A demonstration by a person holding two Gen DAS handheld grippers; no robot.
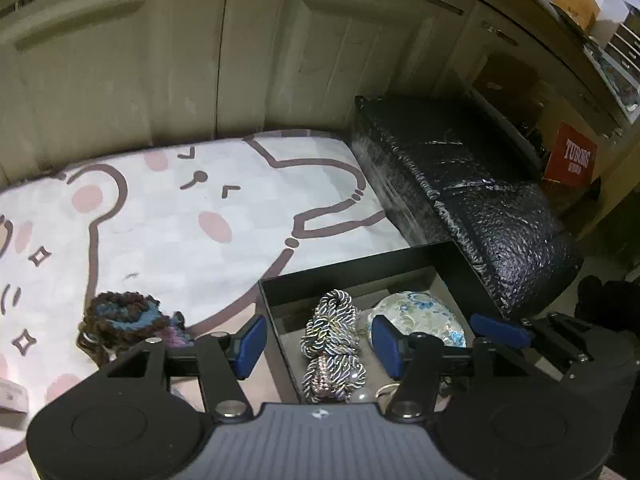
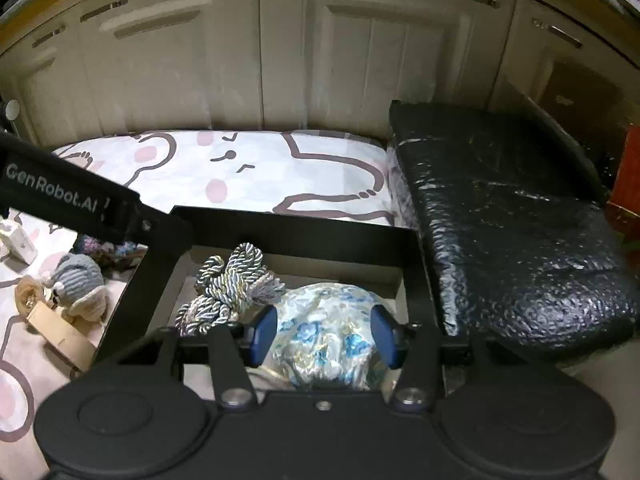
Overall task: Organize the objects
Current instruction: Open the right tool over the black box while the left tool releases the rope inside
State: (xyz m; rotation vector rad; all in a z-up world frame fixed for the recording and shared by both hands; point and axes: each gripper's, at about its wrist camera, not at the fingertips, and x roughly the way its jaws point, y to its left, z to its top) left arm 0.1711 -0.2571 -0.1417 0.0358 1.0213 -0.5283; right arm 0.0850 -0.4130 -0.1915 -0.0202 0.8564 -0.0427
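Note:
A black box [image 1: 360, 270] [image 2: 280, 232] sits on the cartoon-print mat. In it lie a twisted silver-blue rope bundle [image 1: 332, 340] [image 2: 232, 284] and a floral blue-white satin pouch [image 1: 420, 316] [image 2: 324, 336]. My left gripper [image 1: 318, 342] is open and hovers over the box's left edge above the rope. My right gripper [image 2: 324, 338] has its blue pads on both sides of the pouch, inside the box; its fingers [image 1: 496, 328] also show in the left wrist view. A brown-blue crocheted scrunchie [image 1: 124, 316] lies on the mat left of the box.
A black bubble-wrapped block [image 1: 460, 184] [image 2: 500, 220] lies right of the box. Cream cabinet doors [image 1: 180, 60] stand behind the mat. A grey knitted toy [image 2: 80, 280], a wooden piece [image 2: 56, 332] and a small white item [image 2: 16, 240] lie left of the box. A red Tuborg carton [image 1: 572, 160] stands far right.

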